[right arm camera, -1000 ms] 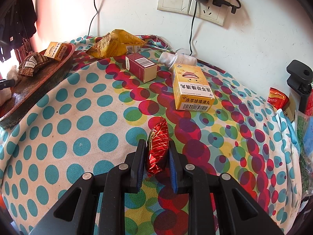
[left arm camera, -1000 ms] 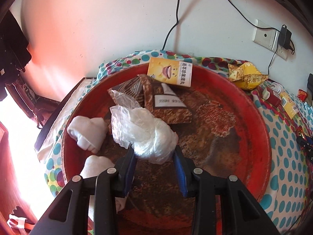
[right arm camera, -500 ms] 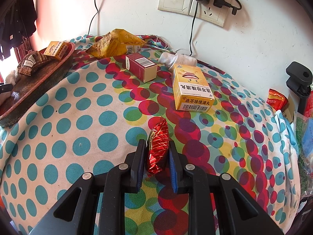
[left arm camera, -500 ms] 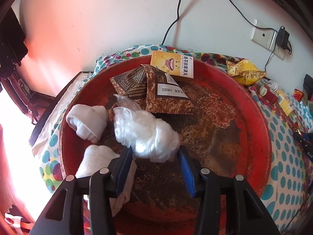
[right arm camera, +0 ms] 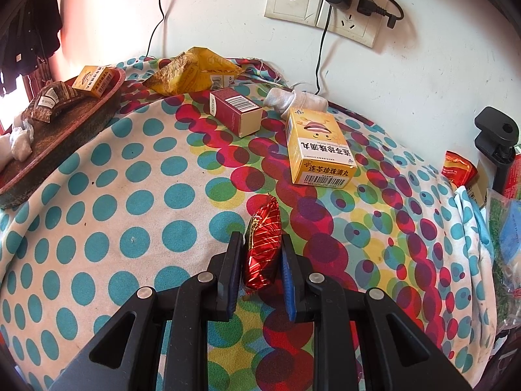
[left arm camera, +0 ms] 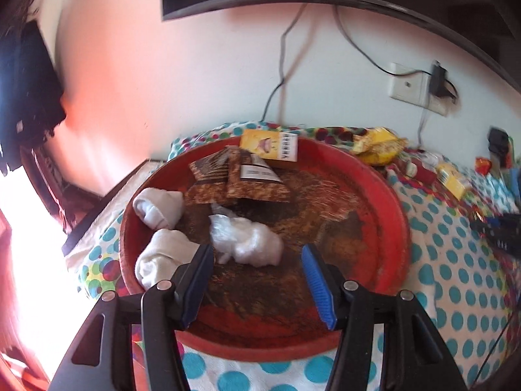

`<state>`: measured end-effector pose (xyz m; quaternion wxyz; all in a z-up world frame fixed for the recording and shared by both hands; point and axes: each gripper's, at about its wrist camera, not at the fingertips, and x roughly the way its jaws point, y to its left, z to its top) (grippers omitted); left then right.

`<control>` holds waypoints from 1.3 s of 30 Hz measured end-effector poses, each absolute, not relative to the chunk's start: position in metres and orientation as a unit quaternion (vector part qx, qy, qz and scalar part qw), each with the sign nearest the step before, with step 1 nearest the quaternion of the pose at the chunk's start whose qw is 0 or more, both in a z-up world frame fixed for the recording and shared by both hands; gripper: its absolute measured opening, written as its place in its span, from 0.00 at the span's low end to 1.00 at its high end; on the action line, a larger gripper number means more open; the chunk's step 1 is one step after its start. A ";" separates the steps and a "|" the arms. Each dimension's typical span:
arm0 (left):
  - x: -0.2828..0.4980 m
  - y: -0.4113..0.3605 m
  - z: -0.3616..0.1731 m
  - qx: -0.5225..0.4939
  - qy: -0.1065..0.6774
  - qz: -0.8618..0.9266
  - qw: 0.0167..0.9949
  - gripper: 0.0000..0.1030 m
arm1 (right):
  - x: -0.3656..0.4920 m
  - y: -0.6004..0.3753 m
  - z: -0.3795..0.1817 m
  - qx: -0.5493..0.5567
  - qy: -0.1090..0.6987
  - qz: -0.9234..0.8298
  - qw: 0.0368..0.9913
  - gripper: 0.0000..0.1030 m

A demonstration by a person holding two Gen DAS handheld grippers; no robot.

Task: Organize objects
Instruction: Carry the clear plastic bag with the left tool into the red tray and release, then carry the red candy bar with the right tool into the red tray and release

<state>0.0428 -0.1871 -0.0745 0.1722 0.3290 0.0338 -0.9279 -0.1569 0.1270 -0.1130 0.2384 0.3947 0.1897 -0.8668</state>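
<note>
polka-dot cloth covers the table, with a red tray (left arm camera: 395,228) at its far left. my left gripper (left arm camera: 257,280) hangs spread wide over the tray's near side, holding nothing; the knotted plastic bag (left arm camera: 247,242) lies loose in the tray just beyond my fingertips, beside two rolled socks (left arm camera: 159,207). my right gripper (right arm camera: 259,272) is clamped on a red foil packet (right arm camera: 262,249), low over the cloth. i judge the slick foil could slide out on the carry, or my two grippers could collide at the tray.
</note>
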 end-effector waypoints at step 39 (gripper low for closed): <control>0.056 -0.159 -0.071 0.307 0.036 -0.947 0.093 0.58 | -0.157 0.134 -0.112 0.411 0.165 -0.878 0.181 0.17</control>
